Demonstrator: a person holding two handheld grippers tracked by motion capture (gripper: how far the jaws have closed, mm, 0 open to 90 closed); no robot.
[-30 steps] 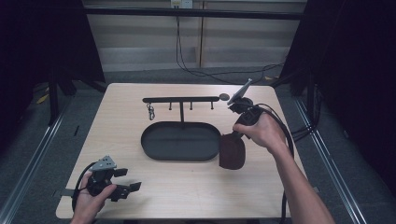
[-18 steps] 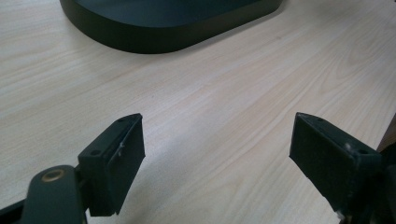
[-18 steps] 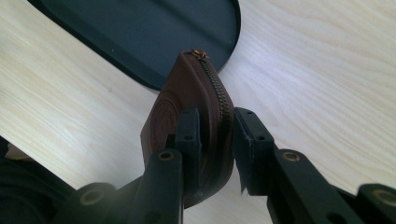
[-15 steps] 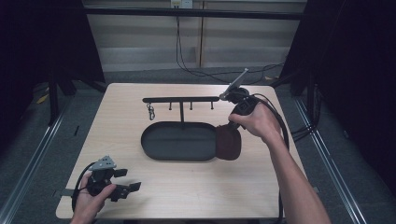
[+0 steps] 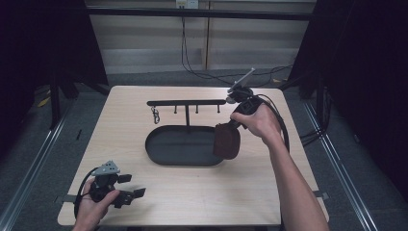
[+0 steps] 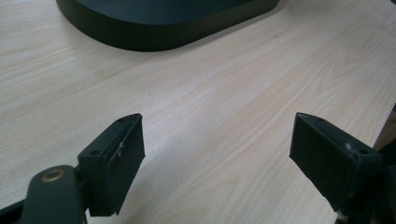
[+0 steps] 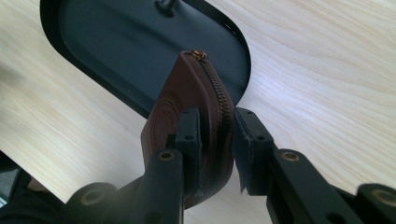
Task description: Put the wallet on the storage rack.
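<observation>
A brown zipped pouch (image 5: 227, 140) hangs over the right end of the black oval tray (image 5: 163, 153). My right gripper (image 5: 234, 125) is shut on the pouch's upper edge, held by a hand above the tray's right rim. In the right gripper view both jaws of the right gripper (image 7: 215, 125) press on the pouch (image 7: 205, 93) along its zipper, with the tray (image 7: 116, 42) below. My left gripper (image 5: 131, 192) rests open near the table's front left corner. In the left gripper view the left gripper (image 6: 217, 140) holds nothing, and the tray's rim (image 6: 163, 37) lies ahead.
A black rack (image 5: 186, 103) with several hooks rises from the tray's back edge; a small key ring (image 5: 155, 115) hangs from its left hook. Bare wooden table (image 5: 202, 192) lies between the tray and the front edge. Cables trail off the table's back right.
My right gripper has carried the pouch to the left and slightly up, from beside the tray to over its right end. The left gripper has stayed put.
</observation>
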